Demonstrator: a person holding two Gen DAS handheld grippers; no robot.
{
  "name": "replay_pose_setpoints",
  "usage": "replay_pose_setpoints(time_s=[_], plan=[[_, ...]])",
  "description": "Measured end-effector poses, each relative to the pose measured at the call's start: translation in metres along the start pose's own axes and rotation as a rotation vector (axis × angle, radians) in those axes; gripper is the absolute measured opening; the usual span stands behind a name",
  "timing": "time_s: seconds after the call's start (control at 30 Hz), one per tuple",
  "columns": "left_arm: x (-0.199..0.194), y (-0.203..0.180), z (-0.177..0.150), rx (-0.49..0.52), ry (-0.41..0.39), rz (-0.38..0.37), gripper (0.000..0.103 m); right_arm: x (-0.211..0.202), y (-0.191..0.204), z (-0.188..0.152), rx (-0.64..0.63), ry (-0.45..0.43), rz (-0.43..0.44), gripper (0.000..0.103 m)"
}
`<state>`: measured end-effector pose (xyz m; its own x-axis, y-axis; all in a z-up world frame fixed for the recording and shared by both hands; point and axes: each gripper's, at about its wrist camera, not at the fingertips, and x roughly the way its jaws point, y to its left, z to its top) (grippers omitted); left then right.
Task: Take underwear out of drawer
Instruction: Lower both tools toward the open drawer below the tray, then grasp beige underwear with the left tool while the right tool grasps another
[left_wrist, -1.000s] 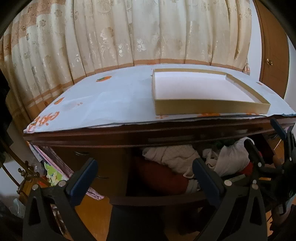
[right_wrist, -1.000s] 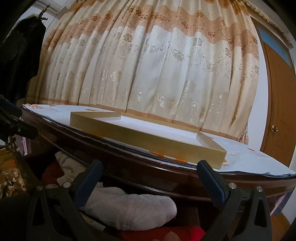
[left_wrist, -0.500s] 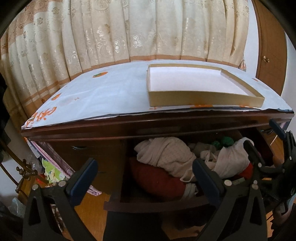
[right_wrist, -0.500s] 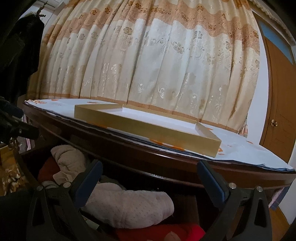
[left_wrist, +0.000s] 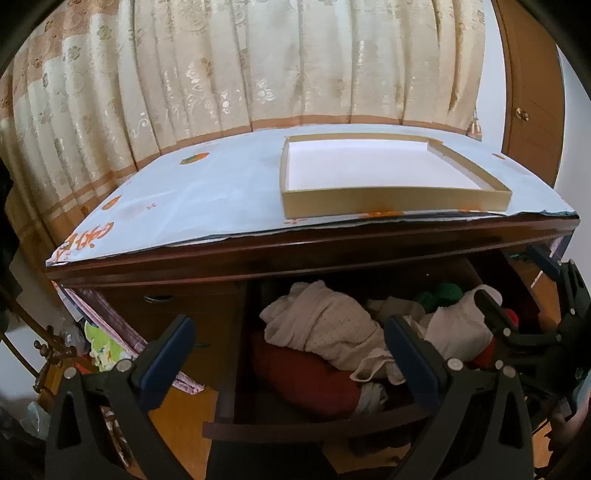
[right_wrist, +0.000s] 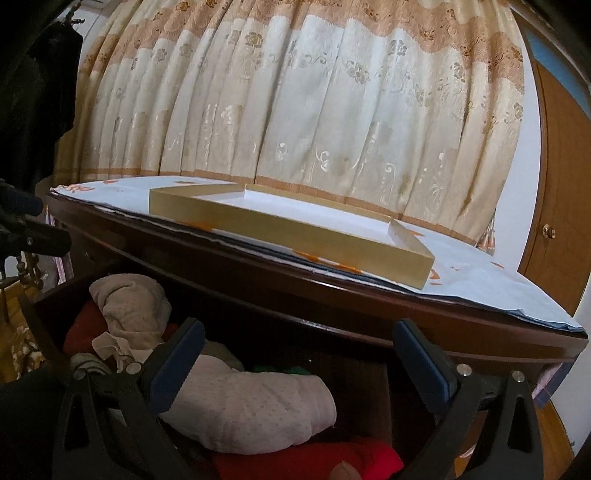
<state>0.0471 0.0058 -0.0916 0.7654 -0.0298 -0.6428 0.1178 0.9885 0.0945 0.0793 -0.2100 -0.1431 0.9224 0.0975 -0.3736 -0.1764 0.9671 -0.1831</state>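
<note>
While the underwear (left_wrist: 325, 328) lies as pale dotted bundles heaped on red cloth (left_wrist: 306, 380) inside the open drawer (left_wrist: 295, 430), both grippers hover before it with fingers spread wide, pinching nothing. Left gripper (left_wrist: 288, 354) faces the drawer's middle; right gripper (right_wrist: 295, 354) sits over another pale roll (right_wrist: 255, 410). Above, a shallow box (left_wrist: 391, 201) rests on the paper-covered counter (left_wrist: 184, 195) before curtains (left_wrist: 258, 62).

The drawer (left_wrist: 229, 369) under the desk top (left_wrist: 258, 254) now stands farther out than a second ago, so more of the pale dotted garment (left_wrist: 325, 325) and red cloth (left_wrist: 306, 380) inside shows.
</note>
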Motion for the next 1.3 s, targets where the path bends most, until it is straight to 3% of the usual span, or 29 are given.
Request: replay_pose_setpoints(time_s=[0.8, 1.1, 1.3], plan=[[0.004, 0.015, -0.017, -0.025, 0.043, -0.003, 0.103, -0.019, 0.001, -0.008, 0.005, 0.085, 0.055, 0.103], [0.017, 0.015, -0.02, -0.015, 0.09, -0.018, 0.103, -0.017, -0.012, -0.003, 0.081, 0.135, 0.113, 0.103], [0.027, 0.01, -0.021, 0.001, 0.118, -0.017, 0.103, -0.011, -0.019, 0.003, 0.066, 0.247, 0.177, 0.103]])
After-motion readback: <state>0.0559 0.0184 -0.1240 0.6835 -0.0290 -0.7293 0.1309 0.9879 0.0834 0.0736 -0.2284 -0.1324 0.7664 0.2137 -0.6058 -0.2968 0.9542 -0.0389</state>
